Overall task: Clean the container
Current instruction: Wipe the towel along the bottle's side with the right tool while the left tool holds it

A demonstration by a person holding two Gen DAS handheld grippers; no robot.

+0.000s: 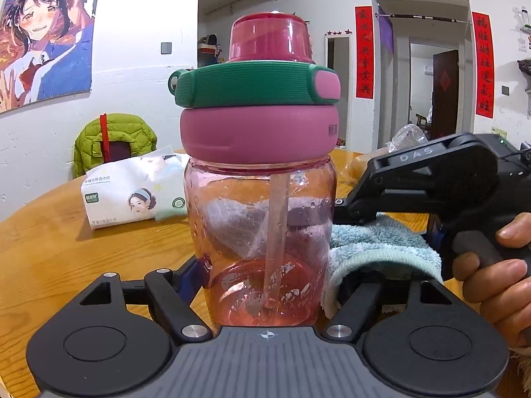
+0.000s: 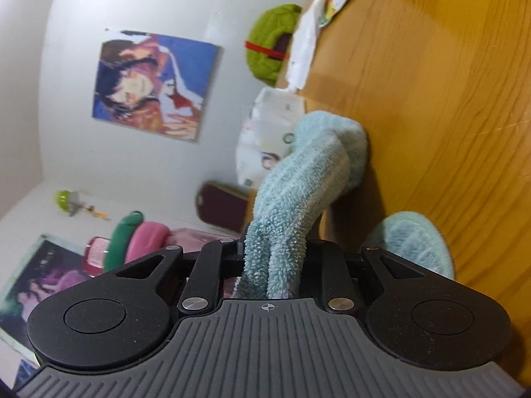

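A: Left side, quick. Where's the container?

B: The bottle (image 1: 262,205) stands upright on the wooden counter (image 1: 66,258), right between my left gripper (image 1: 262,278) fingers. Clear pink body, pink collar, green band, dark pink cap on top, straw running down inside. A little liquid sits at the bottom.

A: Clamped?

B: Looks clamped on the lower body of the bottle. The pads themselves are mostly hidden by the bottle and the cloth, but the jaws sit tight at both sides.

A: Right side?

B: My right gripper (image 2: 272,262) is clenched on a light blue towel (image 2: 298,192). The cloth runs out from between the jaws in a thick fold, and its far end touches the counter. In the left wrist view the same towel (image 1: 375,248) is pressed against the right side of the bottle, low down, just above my left gripper's right finger.

A: Right view is rolled?

B: Yes, the counter shows along the right edge there, and the bottle (image 2: 132,242) shows at lower left, partly behind the gripper body.

A: Hand visible?

B: My right hand (image 1: 497,265) on the handle, at the right edge of the left wrist view.

A: Anything else on the counter?

B: A tissue pack (image 1: 132,192) behind the bottle to the left, well apart. A green jacket (image 1: 113,142) beyond the counter's far edge. Poster (image 1: 43,36) on the wall.
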